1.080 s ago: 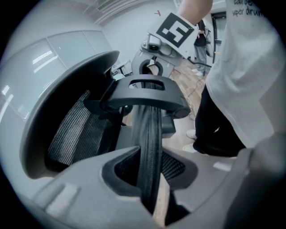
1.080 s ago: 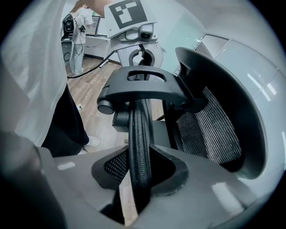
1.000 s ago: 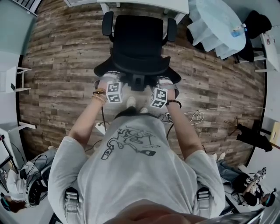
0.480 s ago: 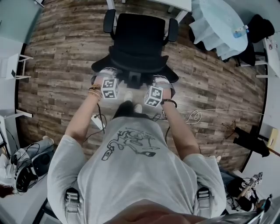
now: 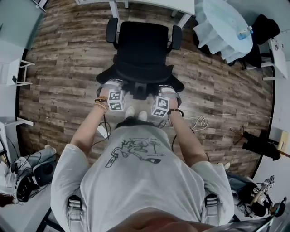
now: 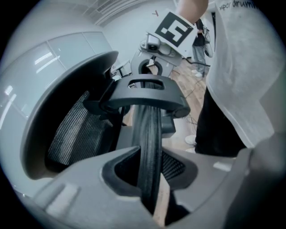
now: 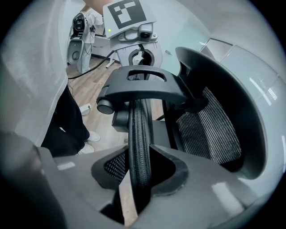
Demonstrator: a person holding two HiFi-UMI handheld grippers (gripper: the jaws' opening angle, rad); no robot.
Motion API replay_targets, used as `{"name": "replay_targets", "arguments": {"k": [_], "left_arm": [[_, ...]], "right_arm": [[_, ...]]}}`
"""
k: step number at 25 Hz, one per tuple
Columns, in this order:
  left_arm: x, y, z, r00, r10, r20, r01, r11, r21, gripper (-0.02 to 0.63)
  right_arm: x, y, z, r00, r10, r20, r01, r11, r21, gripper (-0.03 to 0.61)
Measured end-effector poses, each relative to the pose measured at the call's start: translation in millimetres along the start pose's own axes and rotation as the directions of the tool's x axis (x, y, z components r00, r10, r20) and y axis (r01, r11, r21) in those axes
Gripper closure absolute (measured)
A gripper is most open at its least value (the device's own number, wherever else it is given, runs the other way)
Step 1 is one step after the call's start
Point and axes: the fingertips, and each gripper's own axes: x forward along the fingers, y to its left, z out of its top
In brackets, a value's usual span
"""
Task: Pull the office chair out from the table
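Wooden floor [image 5: 68,68] is filling the head view; the office chair [image 5: 141,45] is standing at 12 o'clock, near the white counter [image 5: 149,3]. In the left gripper view, the left tool [image 6: 149,179] is clamping the backrest rim [image 6: 149,134]. In the right gripper view, the right tool [image 7: 139,172] is clamping that rim too.

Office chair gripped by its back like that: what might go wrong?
The left gripper and right gripper pinch only the thin backrest edge of the office chair; it might slip free. A loose cable lies on the floor near the person's shoes; stepping back could snag it.
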Motion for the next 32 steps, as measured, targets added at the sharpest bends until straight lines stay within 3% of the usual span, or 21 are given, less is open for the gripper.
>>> {"name": "replay_targets", "arguments": {"k": [6,10,13,19,21,23,25,27,30,32], "left_arm": [[-4.3,-10.5,-2.7,1.000,0.000,0.002,0.000,1.000,0.013,0.500],[-4.9,-2.6,-2.3,1.000,0.015,0.005,-0.015,1.000,-0.020,0.481],[-13.1,2.7,2.7,0.999,0.031,0.025,-0.029,0.997,-0.070,0.443],[-48.5,1.3,29.0,0.994,0.064,0.089,-0.049,0.986,-0.161,0.459],[-63.7,6.0,38.4,0.986,0.103,0.130,-0.074,0.975,-0.209,0.475],[-80.1,13.8,50.4,0.973,0.135,0.188,-0.077,0.955,-0.286,0.493],[-96.4,23.5,63.3,0.952,0.152,0.265,-0.042,0.924,-0.380,0.500],[-116.9,34.6,78.0,0.912,0.195,0.361,0.002,0.878,-0.479,0.516],[-156.5,52.5,107.2,0.811,0.291,0.508,0.090,0.796,-0.599,0.535],[-180.1,64.2,123.3,0.749,0.348,0.564,0.118,0.767,-0.630,0.535]], "right_arm": [[-2.6,12.3,3.4,1.000,-0.004,-0.002,0.004,1.000,-0.002,0.456],[-2.1,5.5,2.7,1.000,-0.023,0.014,0.023,1.000,-0.004,0.442],[-11.6,-0.2,7.8,0.999,0.024,0.042,-0.027,0.998,0.057,0.385],[-52.9,-3.3,12.2,0.994,0.028,0.104,-0.043,0.989,0.143,0.419],[-69.5,-7.8,16.2,0.988,0.002,0.153,-0.033,0.979,0.202,0.428],[-88.6,-20.4,22.1,0.974,-0.034,0.222,-0.036,0.953,0.301,0.483],[-108.9,-39.3,31.2,0.950,-0.073,0.304,-0.065,0.905,0.421,0.497],[-130.4,-56.1,41.9,0.919,-0.124,0.374,-0.091,0.857,0.507,0.502],[-165.8,-70.7,56.6,0.873,-0.207,0.442,-0.095,0.816,0.571,0.502],[-189.8,-81.1,69.1,0.828,-0.267,0.493,-0.119,0.775,0.621,0.509]]}}
